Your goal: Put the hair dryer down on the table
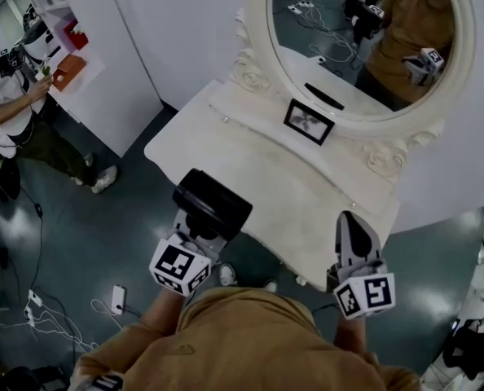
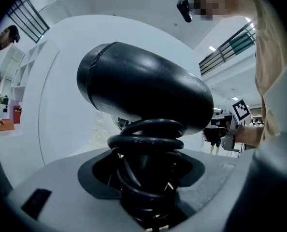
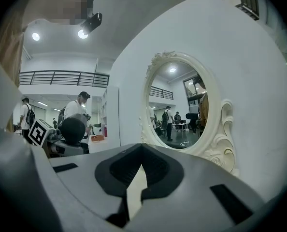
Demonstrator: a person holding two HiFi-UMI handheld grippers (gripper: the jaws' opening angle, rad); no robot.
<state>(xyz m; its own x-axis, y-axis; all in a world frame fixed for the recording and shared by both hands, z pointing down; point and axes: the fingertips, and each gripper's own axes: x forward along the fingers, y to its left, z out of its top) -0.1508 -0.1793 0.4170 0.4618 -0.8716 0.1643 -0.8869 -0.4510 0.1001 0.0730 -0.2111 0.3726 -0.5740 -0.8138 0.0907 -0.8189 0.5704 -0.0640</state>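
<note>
Hair dryer, black, sits in the left gripper: the jaws stand wide and clamp its handle, which has the black cord coiled round it. The dryer's body rises above the jaws. From the head view it hangs over the near left edge of the white dressing table, in front of the oval mirror. The right gripper is over the table's near right edge, its jaws drawn together with nothing between them.
</note>
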